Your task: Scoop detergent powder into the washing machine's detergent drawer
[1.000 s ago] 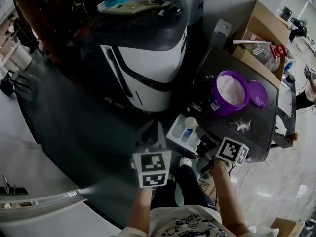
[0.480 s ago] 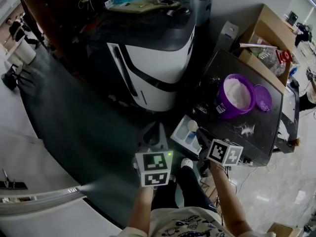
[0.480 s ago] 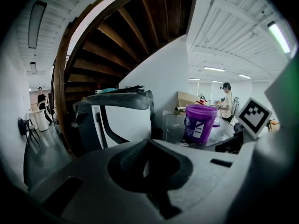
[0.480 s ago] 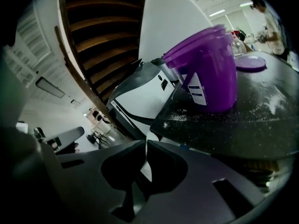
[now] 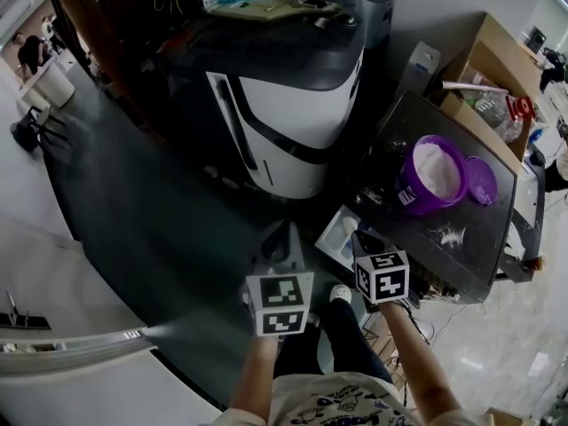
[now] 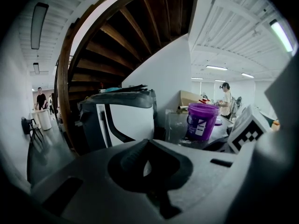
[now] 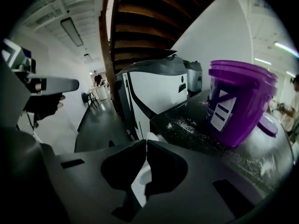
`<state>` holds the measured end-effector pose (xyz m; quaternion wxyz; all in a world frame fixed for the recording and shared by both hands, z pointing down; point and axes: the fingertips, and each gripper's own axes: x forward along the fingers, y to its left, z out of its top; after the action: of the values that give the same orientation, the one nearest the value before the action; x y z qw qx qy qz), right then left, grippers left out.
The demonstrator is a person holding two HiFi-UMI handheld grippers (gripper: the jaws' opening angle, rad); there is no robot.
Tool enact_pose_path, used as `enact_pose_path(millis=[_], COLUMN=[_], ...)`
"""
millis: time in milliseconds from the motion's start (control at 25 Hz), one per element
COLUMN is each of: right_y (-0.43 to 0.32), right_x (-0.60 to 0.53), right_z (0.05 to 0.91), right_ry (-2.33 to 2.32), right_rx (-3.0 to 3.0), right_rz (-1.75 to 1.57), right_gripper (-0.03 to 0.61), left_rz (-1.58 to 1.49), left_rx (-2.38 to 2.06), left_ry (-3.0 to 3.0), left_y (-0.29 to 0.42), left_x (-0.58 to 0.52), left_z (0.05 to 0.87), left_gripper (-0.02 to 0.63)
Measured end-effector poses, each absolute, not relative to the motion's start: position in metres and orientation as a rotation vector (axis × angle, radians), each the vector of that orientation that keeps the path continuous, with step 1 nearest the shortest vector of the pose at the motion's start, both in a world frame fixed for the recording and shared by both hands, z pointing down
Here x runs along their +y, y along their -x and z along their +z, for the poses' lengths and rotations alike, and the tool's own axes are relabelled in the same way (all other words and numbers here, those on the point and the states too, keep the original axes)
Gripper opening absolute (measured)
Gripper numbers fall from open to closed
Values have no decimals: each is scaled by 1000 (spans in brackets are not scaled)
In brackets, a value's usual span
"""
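The white detergent drawer (image 5: 335, 231) sticks out at the black table's near left corner. My right gripper (image 5: 359, 240) hangs right over it, jaws shut; white shows behind the jaws in the right gripper view (image 7: 146, 141), and I see nothing held between them. An open purple tub (image 5: 432, 174) of white powder stands on the table, also in the gripper views (image 7: 240, 104) (image 6: 202, 120). My left gripper (image 5: 286, 231) is shut and empty, left of the drawer, pointing at the washing machine (image 5: 284, 105).
The purple lid (image 5: 484, 180) lies right of the tub, and spilled powder (image 5: 448, 235) dots the black table (image 5: 470, 260). A cardboard box (image 5: 479, 69) with bottles stands behind it. Dark floor lies left of the washer. People stand far off.
My right gripper has moved left, from beside the table corner to over the drawer, covering the white scoop seen there earlier. The left gripper has barely moved.
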<state>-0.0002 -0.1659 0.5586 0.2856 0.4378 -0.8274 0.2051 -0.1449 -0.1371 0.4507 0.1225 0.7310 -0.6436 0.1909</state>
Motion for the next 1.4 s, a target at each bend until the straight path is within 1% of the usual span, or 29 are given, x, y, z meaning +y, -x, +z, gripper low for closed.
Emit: enact_pose_path(millis=[800,1040,1280,1400], right_y=[16,19,26,26], right_x=[-168,-167,-162,-160], right_z=[579,591,599,602], right_ry=[-962,-899,-806,-793], right_rx=[-1940,-1845,-1726,-1701], right_rz=[-255,-411,-667,-698], right_gripper=[20,20,20,20], left_rz=[550,557,552,547], left_rx=[-1907,-1918,-1921,-1923], left_ry=[-2101,-2101,-2089,-2083], left_y=[159,162,166,168], left_x=[-118,-118,-117,-116], left_z=[450,449,450,451], left_gripper=[2,2,2,2])
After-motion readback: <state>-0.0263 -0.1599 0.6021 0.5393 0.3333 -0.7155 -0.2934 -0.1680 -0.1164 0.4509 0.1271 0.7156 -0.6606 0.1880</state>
